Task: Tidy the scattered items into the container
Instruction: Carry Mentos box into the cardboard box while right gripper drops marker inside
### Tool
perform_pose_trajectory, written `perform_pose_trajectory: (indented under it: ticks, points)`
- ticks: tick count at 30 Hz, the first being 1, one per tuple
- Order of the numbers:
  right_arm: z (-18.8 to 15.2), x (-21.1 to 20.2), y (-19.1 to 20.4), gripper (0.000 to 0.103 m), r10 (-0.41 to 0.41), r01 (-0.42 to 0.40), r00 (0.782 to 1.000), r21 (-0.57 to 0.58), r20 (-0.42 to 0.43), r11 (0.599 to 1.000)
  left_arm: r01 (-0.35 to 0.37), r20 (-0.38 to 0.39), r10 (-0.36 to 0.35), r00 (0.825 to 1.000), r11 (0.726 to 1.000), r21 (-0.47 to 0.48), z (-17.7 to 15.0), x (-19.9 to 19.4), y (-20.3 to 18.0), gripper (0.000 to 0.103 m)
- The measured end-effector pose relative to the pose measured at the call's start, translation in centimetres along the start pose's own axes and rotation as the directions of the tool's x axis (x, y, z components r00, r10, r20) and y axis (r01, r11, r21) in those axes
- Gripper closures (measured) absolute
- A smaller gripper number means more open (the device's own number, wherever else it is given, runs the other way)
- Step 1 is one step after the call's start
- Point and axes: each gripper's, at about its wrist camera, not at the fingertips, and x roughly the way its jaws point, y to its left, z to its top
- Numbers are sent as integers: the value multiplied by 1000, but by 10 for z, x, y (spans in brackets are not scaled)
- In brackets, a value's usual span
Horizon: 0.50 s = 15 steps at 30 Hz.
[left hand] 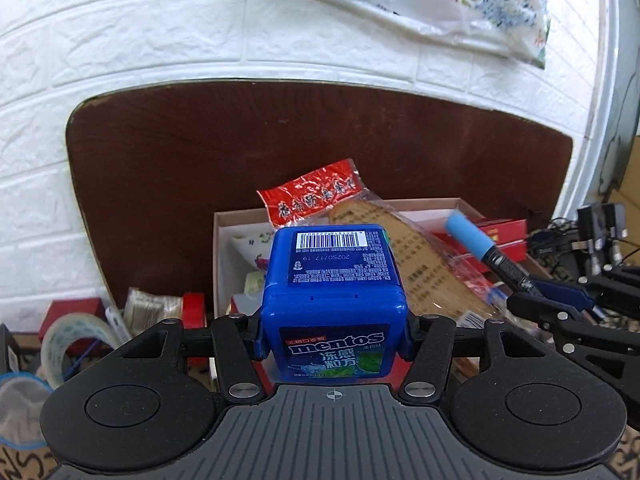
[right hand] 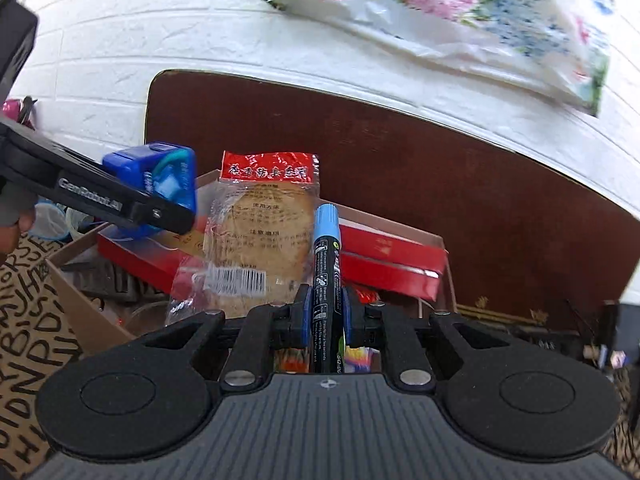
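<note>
Much of the cardboard box [right hand: 86,308] is hidden from me: my own grippers cover its near side, and the things piled inside cover its floor, so I cannot tell how full it is. In the left wrist view the blue mentos box [left hand: 334,300] blocks the middle, and the small objects at the left, among them a roll of clear tape [left hand: 74,342], are partly cut off and hard to read. In the right wrist view the lower end of the marker [right hand: 327,280] disappears under the gripper body. My left gripper [left hand: 334,338] has its fingers [left hand: 258,338] pressed on both sides of the mentos box, at a medium width, and the box hangs above the near edge of the cardboard box. My right gripper [right hand: 327,316] has its fingers [right hand: 302,316] almost closed, pinching the black barrel of the marker, whose light blue cap points forward and up over the cardboard box. Inside the box I see a clear packet with red top [right hand: 260,240] leaning upright, and red flat boxes [right hand: 392,256] lying behind it. The brown board [right hand: 440,184] stands behind the box, against the white brick wall [left hand: 120,60].
</note>
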Motion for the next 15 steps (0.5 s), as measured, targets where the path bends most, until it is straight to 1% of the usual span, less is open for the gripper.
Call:
perform_pose_trajectory:
  ticks: [1,3,4,6,9,11,12,13,15]
  points:
    - [0,5,0,84,-13,13,1000,-6,1,1000,-13,15,13,1000,1000,9,-1,-1,0,21]
    - [-5,8,-2,62,-50,50,999,4,-6,999,-46,54,45,998,999,18,-4,-7,2,8]
    - [-8,5,-4,49,-68,68,998,15,5,998,-46,68,45,997,999,20,-5,-11,3,8]
    - [-14,0,-9,48,-73,73,997,30,18,997,-35,73,34,997,999,23,-7,-15,6,8]
    - [-22,-13,-14,49,-85,83,996,72,26,994,-52,88,49,995,998,27,-8,-24,7,9]
    - [-24,-22,-15,52,-87,84,996,85,34,993,-49,106,45,993,998,33,-7,-31,5,10]
    - [-24,-24,-14,56,-88,85,996,84,32,993,-45,115,41,992,999,31,-7,-35,4,11]
    - [-24,-25,-14,61,-85,83,996,80,26,993,-42,124,38,992,999,28,-6,-38,3,11]
    - [-23,-25,-12,62,-81,79,997,78,16,994,-43,134,38,990,999,34,-5,-42,-1,10]
